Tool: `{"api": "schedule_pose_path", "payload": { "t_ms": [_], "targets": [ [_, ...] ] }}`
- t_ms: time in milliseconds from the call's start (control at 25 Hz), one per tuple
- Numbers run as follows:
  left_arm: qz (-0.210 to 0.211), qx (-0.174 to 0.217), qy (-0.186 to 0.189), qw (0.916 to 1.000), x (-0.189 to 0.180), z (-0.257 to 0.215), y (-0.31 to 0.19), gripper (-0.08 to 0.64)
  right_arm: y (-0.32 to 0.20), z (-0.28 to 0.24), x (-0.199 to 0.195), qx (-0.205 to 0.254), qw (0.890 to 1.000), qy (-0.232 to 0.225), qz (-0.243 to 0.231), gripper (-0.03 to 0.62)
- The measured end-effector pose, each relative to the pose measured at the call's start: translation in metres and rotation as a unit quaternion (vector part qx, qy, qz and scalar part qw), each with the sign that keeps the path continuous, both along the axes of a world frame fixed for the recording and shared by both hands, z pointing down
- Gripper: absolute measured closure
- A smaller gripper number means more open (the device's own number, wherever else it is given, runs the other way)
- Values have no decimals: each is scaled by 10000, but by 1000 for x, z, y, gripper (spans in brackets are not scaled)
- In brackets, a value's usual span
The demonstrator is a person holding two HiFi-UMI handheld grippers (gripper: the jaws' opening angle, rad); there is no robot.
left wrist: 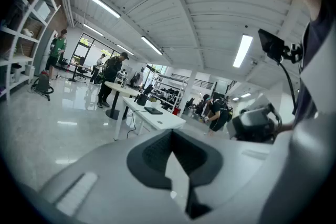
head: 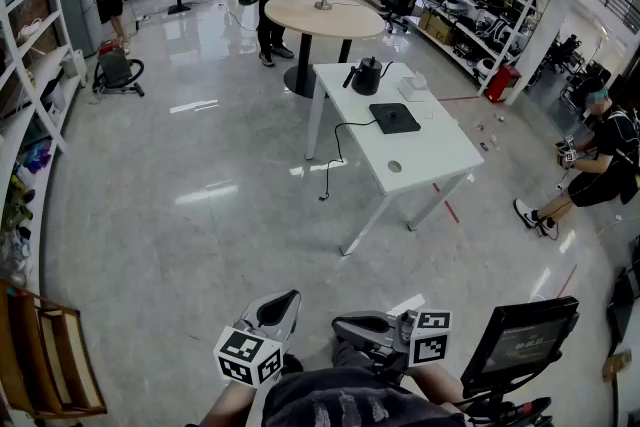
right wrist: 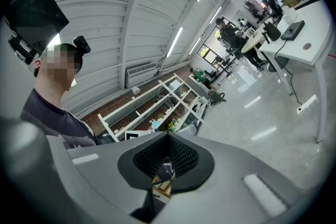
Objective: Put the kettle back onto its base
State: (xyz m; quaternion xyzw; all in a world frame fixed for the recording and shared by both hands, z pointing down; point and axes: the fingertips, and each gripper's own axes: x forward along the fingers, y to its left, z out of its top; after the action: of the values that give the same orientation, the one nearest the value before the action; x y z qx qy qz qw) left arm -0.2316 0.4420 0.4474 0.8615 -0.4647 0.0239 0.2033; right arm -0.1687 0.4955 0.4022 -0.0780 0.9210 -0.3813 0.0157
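Nearest to us, at the bottom of the head view, are our two claws. The left claw (head: 284, 301) is closed tight, its pads meeting on nothing. The right claw (head: 347, 323) lies crosswise just beside it, tip turned toward the left one. Its pads are also together, with nothing between them. Both are well apart from the base (head: 394, 118), with a wide stretch of shiny floor (head: 200, 195) between.

The kettle (head: 367, 75) is not on the base. It stands on the same white worktop (head: 440, 150), just beyond the base on the side farther from us, with a strip of bare white between the two. It is upright, its long axis vertical and its lid knob on top. We see a small, dark, squat body narrowing toward the lid. A thin spout juts out to the left in the head view, and what looks like a slim handle curves off the opposite side.

The base is a flat black square. Its cord (head: 338, 147) leaves the left edge, drops over the worktop's side and reaches the floor. A white box (head: 413, 87) sits beyond the base and to its right. A round hole (head: 394, 167) lies on the base's nearer side, and a round table (head: 322, 15) stands farther beyond.
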Motion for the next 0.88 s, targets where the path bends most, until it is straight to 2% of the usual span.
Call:
{"api": "schedule_pose_path", "payload": {
  "t_ms": [160,320,680,880],
  "targets": [
    [-5,209,-155,9997,8,-15,-9,558,-13,-2,0,-19,9998,-138,-146,594],
    [32,313,-291,9991,33,-28,-35,558,-41,-6,15,28,9989,-358,-298,594],
    [493,449,-631,9958,123,-52,-106,558,-110,-17,95,147,9977,-656,36,594],
    [630,521,-761,9937,174,-63,-142,558,-140,-28,140,231,9967,-780,-34,594]
  ]
}}
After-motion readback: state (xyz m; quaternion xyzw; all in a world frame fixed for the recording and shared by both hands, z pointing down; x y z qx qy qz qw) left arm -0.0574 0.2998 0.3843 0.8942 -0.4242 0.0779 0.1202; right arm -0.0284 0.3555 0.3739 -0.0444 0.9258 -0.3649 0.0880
